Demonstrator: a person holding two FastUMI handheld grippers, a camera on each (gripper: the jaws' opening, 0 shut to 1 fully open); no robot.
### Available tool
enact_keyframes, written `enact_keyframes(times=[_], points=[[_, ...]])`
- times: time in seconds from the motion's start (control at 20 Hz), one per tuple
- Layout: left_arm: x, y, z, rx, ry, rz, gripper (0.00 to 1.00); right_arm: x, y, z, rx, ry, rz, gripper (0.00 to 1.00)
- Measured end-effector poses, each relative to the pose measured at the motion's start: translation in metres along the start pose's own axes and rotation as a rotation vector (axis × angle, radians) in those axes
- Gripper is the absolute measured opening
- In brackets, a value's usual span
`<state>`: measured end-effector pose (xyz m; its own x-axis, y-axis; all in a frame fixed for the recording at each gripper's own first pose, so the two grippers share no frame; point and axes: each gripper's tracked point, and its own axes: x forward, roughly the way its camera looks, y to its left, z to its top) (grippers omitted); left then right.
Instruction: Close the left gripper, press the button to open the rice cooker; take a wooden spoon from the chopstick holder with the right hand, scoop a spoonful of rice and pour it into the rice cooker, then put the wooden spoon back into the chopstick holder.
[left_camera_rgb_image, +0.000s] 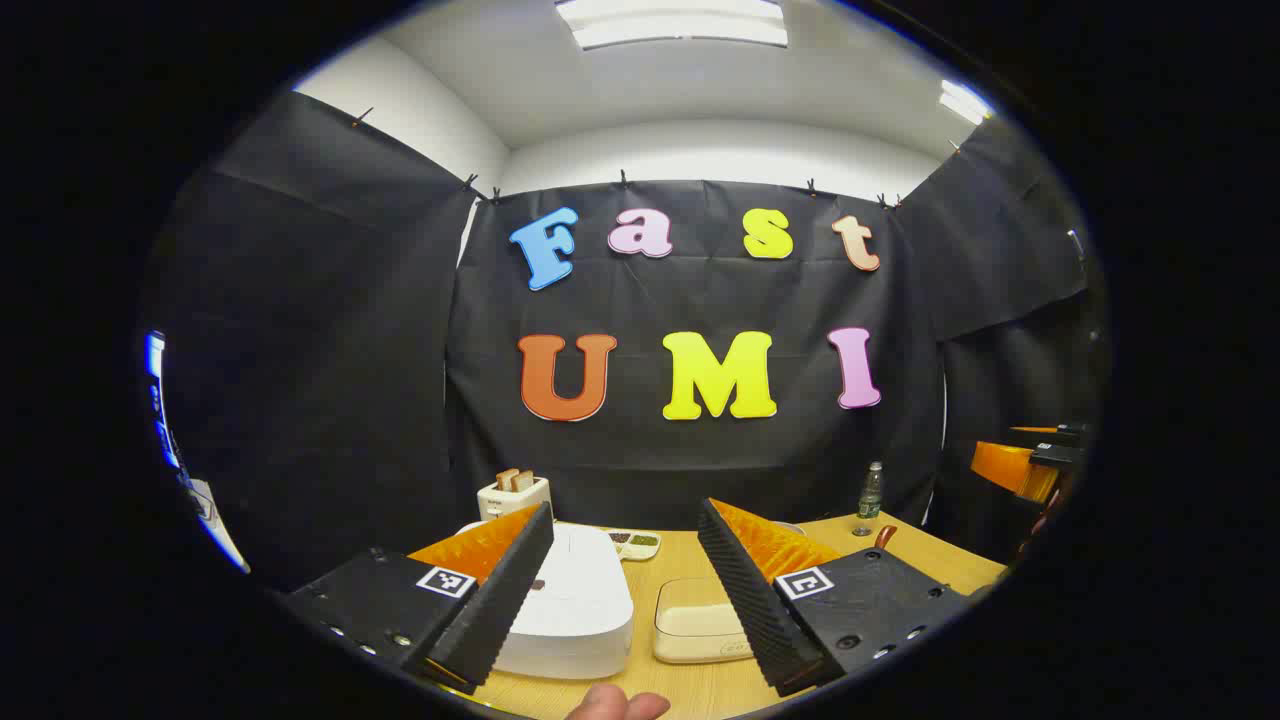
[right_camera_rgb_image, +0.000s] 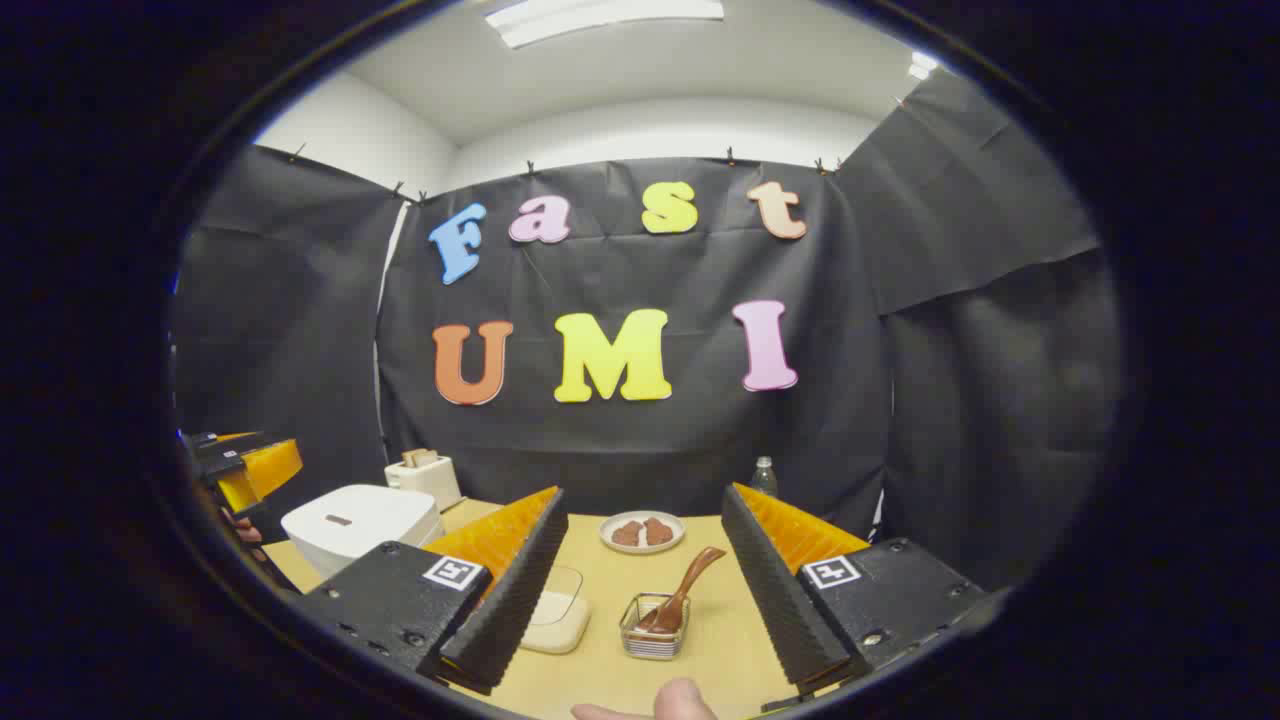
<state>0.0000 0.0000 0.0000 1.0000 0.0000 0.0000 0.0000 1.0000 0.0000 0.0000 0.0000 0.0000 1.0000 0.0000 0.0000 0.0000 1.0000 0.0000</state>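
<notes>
In the left gripper view the left gripper (left_camera_rgb_image: 625, 590) hangs above the tabletop (left_camera_rgb_image: 700, 690) with its jaws spread wide and nothing between them. The white rice cooker (left_camera_rgb_image: 575, 600), lid down, sits at about 7 o'clock, its left part hidden behind the left finger. Just beside it at 5 o'clock is a shallow cream container (left_camera_rgb_image: 695, 625), partly covered by the other finger. A toaster (left_camera_rgb_image: 513, 494) with bread stands behind the cooker, a small tray (left_camera_rgb_image: 635, 541) at 6 o'clock, a bottle (left_camera_rgb_image: 870, 495) toward 4 o'clock. A brown handle tip (left_camera_rgb_image: 884, 537) pokes up behind the right finger (the rest is hidden). At 3 o'clock the other gripper is cut off at the edge.

In the right gripper view the right gripper (right_camera_rgb_image: 640, 585) also has its jaws spread, empty. Between them, at 6 o'clock, the wooden spoon (right_camera_rgb_image: 685, 592) leans in the wire chopstick holder (right_camera_rgb_image: 652, 628). A plate (right_camera_rgb_image: 642, 531) lies beyond; its contents are hard to make out. The rice cooker sits at 8 o'clock
</notes>
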Motion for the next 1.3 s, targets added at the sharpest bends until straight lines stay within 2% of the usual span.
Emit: enact_keyframes(times=[0.55,1.0,1.3], points=[[0.001,-0.008,0.001,-0.001,0.011,-0.032,0.94,-0.006,-0.010,-0.005,0.003,0.011,-0.022,1.00],[0.007,0.000,-0.002,-0.011,0.040,-0.028,0.94,-0.002,-0.015,0.013,-0.002,-0.025,-0.038,1.00],[0.014,0.023,-0.006,-0.029,0.085,-0.007,0.94,0.007,-0.003,0.009,-0.014,-0.003,0.013,1.00]])
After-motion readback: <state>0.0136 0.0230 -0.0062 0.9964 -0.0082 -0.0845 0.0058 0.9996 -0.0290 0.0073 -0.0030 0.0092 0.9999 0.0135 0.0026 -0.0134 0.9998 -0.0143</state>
